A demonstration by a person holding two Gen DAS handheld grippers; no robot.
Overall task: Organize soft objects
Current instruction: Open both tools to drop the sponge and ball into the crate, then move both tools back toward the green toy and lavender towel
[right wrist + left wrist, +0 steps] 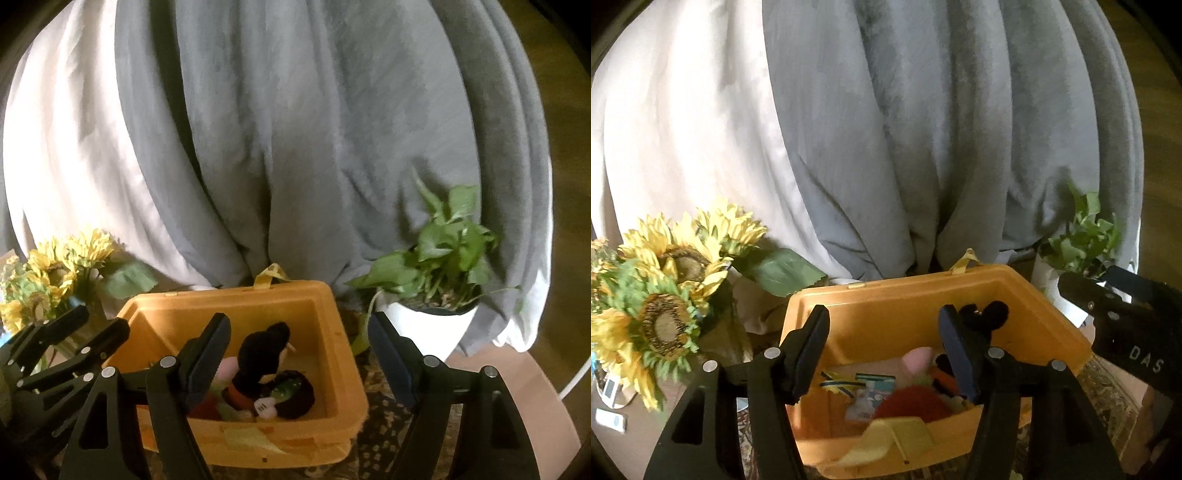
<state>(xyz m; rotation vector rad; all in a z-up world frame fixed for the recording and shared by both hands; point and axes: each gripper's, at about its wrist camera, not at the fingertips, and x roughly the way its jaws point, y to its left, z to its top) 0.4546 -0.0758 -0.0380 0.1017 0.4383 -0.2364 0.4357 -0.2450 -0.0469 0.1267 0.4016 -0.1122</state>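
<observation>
An orange plastic bin [886, 291] [343, 369] sits on a patterned cloth and holds several soft toys: a black plush [264, 354] [986, 312], a pink plush [916, 360], a red plush [912, 404] and small cards. My left gripper [882, 332] is open and empty, held above the bin's near side. My right gripper [299, 339] is open and empty, straddling the bin's right wall. The right gripper also shows at the right edge of the left wrist view [1126, 317], and the left gripper at the left edge of the right wrist view [66, 350].
Yellow sunflowers [665, 291] [55, 273] stand left of the bin. A green plant in a white pot [428, 314] [1075, 251] stands to its right. Grey and white drapes [923, 129] hang behind. A small white device [611, 419] lies at the left.
</observation>
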